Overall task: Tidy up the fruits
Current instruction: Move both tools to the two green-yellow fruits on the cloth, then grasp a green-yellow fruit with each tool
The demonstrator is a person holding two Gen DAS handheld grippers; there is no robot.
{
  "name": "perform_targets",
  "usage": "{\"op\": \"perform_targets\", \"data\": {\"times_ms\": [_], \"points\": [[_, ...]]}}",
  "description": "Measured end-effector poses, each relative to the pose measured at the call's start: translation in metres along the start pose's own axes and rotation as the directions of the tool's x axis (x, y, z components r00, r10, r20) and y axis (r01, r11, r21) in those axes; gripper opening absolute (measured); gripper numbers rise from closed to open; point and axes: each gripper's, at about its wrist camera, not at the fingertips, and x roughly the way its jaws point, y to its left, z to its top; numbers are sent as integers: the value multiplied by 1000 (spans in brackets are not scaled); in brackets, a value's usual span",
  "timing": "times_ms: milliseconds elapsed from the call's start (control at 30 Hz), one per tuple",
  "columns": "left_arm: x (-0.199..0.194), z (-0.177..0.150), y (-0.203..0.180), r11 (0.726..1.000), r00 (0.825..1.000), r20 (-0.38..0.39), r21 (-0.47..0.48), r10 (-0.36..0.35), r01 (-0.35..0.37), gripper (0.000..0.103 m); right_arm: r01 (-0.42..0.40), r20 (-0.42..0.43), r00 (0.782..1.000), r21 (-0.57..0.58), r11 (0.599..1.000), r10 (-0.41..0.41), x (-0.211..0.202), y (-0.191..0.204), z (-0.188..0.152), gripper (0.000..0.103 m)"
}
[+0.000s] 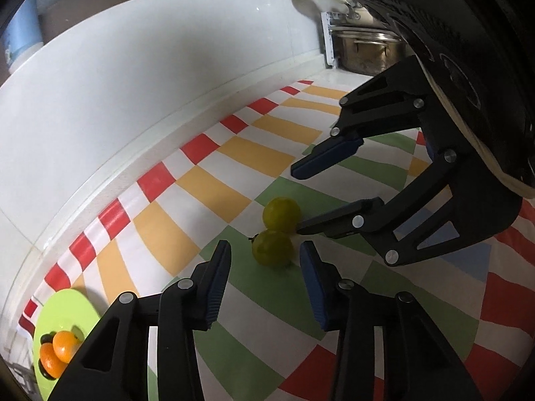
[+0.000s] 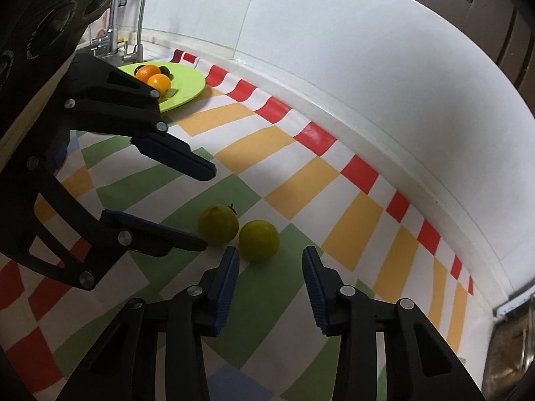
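Observation:
Two yellow-green round fruits lie touching on a checkered cloth (image 1: 214, 190). In the left wrist view my left gripper (image 1: 265, 247) is open, its blue pads on either side of the nearer fruit (image 1: 272, 249), the one with a small stem, and gaps show on both sides. My right gripper (image 1: 297, 200) reaches in from the right around the farther fruit (image 1: 281, 214). In the right wrist view the right gripper (image 2: 270, 250) is open astride that stemless fruit (image 2: 259, 240) without touching it. There the left gripper (image 2: 208, 208) comes from the left by the stemmed fruit (image 2: 219, 224).
A lime-green plate (image 2: 189, 82) holding two oranges (image 2: 158, 82) and a dark fruit stands at the cloth's far left end, by a faucet (image 2: 142, 13). The plate (image 1: 67, 304) also shows low left. A steel pot (image 1: 364, 50) stands at the right end. A white wall borders the counter.

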Motion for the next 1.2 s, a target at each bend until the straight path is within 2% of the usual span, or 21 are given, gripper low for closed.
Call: {"op": "perform_targets", "data": {"times_ms": [333, 400, 667, 833, 1067, 1200], "points": [[7, 0, 2, 999, 999, -25, 25, -34, 34, 34, -36, -2, 999, -35, 999, 36, 10, 1, 4, 37], [8, 0, 3, 999, 999, -27, 18, -39, 39, 33, -48, -6, 999, -33, 998, 47, 12, 0, 4, 30], [11, 1, 5, 999, 998, -33, -12, -45, 45, 29, -40, -11, 999, 43, 998, 40, 11, -5, -1, 28], [3, 1, 8, 996, 999, -27, -85, -25, 23, 29, -33, -3, 999, 106, 994, 33, 4, -7, -5, 28], [-20, -1, 13, 977, 1000, 4, -213, 6, -5, 29, -28, 23, 999, 175, 984, 24, -11, -5, -3, 28], [-37, 0, 15, 967, 998, 33, -253, 45, -35, 29, -23, 47, 999, 214, 977, 13, -25, -2, 1, 28]]}}
